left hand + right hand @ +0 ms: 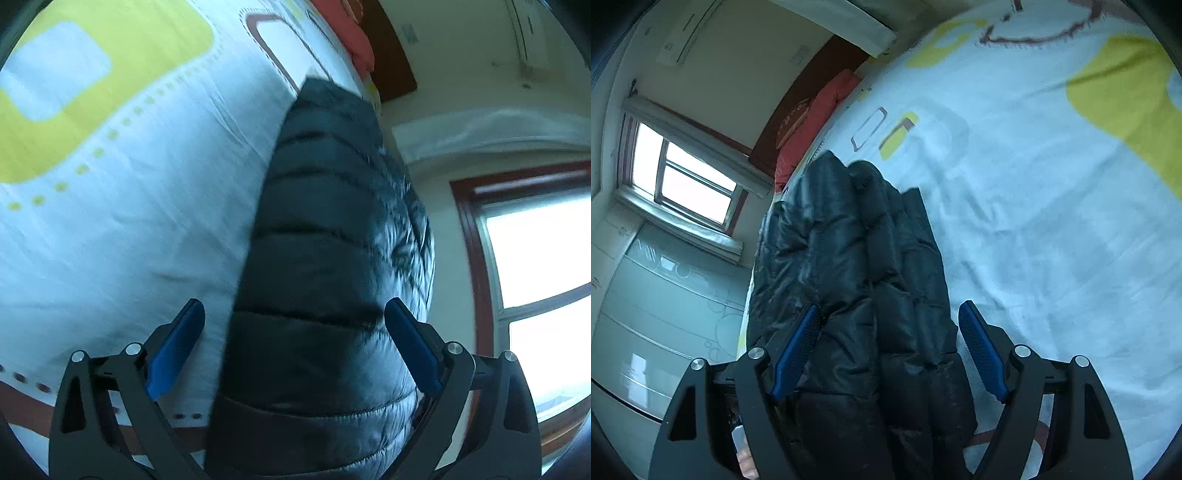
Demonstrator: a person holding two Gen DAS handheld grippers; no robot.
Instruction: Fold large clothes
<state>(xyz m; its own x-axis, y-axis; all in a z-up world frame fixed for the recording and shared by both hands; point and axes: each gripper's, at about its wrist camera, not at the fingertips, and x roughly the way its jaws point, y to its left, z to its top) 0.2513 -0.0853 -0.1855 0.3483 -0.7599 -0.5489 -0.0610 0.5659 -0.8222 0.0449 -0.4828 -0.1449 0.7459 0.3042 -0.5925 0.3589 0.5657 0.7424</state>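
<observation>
A: Starting with the left wrist view: the black quilted down jacket [325, 258] lies on the white bedsheet printed with yellow and brown shapes [129, 221], along the edge of the bed nearest the window [535, 277]. The left gripper [295, 321] is spread wide, its blue pads on either side of the jacket with a clear gap to the cloth on each side. It pinches nothing.

B: Why so wide?

A: My guess is that it is either straddling the bulk or lining up to take a thick layer. The jacket's long axis runs straight away from the camera, its far end narrowing toward the orange-red pillow [351, 40] at the headboard.

B: And the right wrist view?

A: Same jacket, here seemingly already doubled lengthwise into a narrow, puffy strip. The right gripper [890, 325] is open too; the left pad sits just against the fabric, the right pad stands off over the sheet. Nothing is clamped. The long axis again points away, toward the pillow end.
</observation>
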